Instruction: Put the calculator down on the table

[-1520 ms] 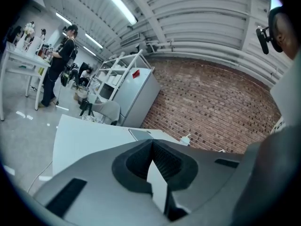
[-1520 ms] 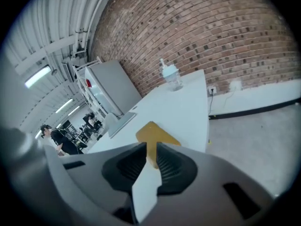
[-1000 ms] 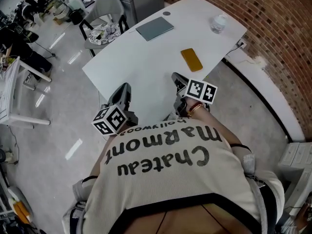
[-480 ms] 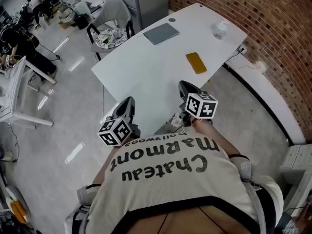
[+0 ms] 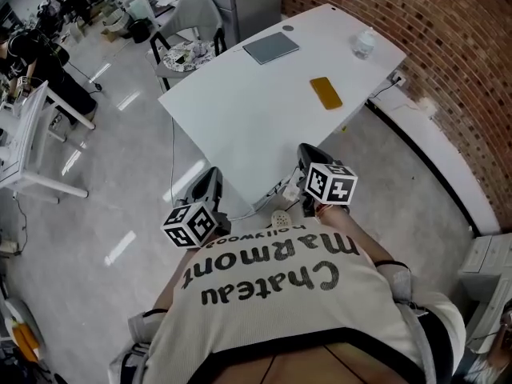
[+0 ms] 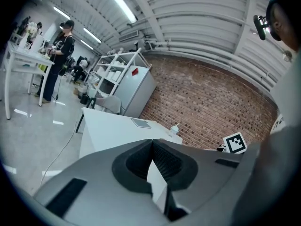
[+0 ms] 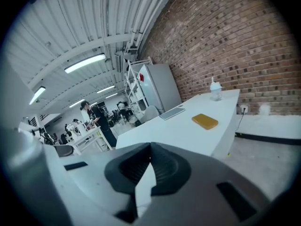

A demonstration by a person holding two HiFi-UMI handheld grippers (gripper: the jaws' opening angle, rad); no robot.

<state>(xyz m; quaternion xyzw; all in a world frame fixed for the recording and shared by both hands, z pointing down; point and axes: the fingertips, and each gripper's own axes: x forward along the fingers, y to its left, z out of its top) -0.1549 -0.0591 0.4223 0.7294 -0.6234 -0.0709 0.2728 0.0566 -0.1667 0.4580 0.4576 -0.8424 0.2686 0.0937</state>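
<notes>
A flat yellow-orange item [image 5: 326, 92], probably the calculator, lies on the white table [image 5: 240, 118] toward its right end, also seen in the right gripper view [image 7: 205, 121]. Both grippers hang off the table's near edge, over the floor, close to the person's chest. My left gripper [image 5: 210, 182] is shut with nothing between its jaws [image 6: 152, 142]. My right gripper [image 5: 307, 155] is shut and empty too [image 7: 150, 147]. Both point toward the table from a distance.
A thin grey slab [image 5: 271, 46] and a small clear bottle [image 5: 364, 43] sit at the table's far end. A grey chair [image 5: 188, 22] stands behind the table. Cables [image 5: 276, 194] hang under its near edge. A brick wall [image 5: 448, 46] runs along the right. A person [image 6: 59, 55] stands far left.
Both grippers have drawn back from the table's near edge toward the person, and the table now sits farther off. The right gripper's marker cube has rolled.
</notes>
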